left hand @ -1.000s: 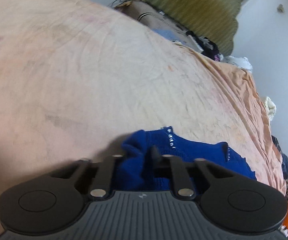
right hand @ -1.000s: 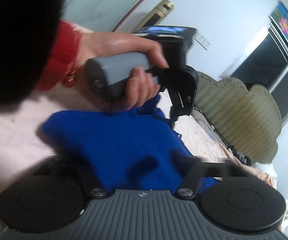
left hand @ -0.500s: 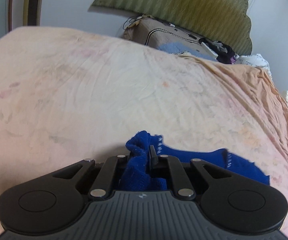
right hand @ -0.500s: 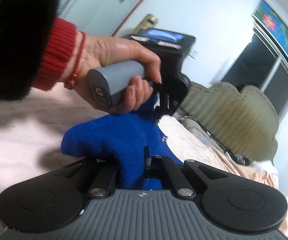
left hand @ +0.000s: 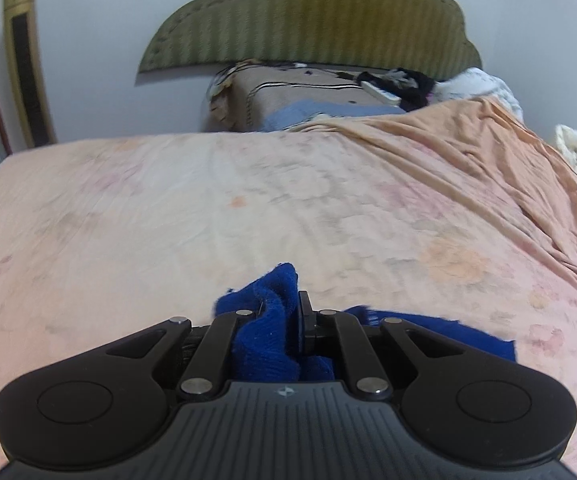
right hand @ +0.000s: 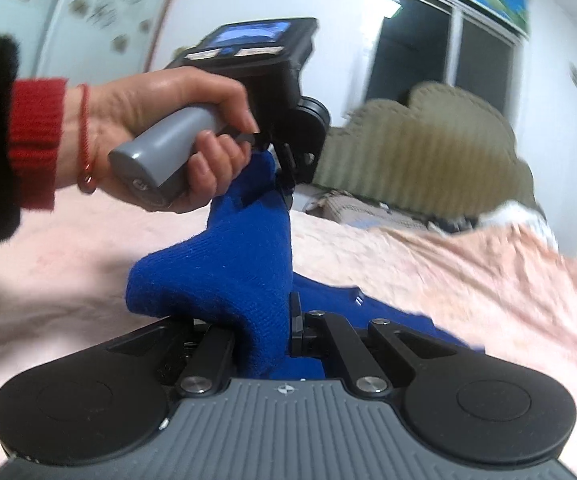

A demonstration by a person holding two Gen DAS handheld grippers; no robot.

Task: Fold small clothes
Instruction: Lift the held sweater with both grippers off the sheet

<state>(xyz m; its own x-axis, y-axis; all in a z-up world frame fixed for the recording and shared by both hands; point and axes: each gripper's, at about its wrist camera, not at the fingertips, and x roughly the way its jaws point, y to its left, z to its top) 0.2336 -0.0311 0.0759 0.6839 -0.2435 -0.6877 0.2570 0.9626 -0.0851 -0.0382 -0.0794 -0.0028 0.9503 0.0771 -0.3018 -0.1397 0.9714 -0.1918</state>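
A small blue knitted garment hangs stretched between my two grippers above the pink bedsheet. My right gripper is shut on one bunched end of it. In the right wrist view a hand holds the left gripper, which pinches the garment's far upper end. In the left wrist view the left gripper is shut on a fold of the blue garment, and the rest of the cloth trails right along the sheet.
A green striped headboard stands at the far end of the bed. Below it lie a tan pillow and a heap of dark and white clothes. A gold standing unit is against the wall at left. A dark window is behind.
The right gripper closed on the blue garment, which had lain loose between its wide jaws. Both grippers rose and rolled, lifting the garment off the sheet; the headboard came into fuller view.
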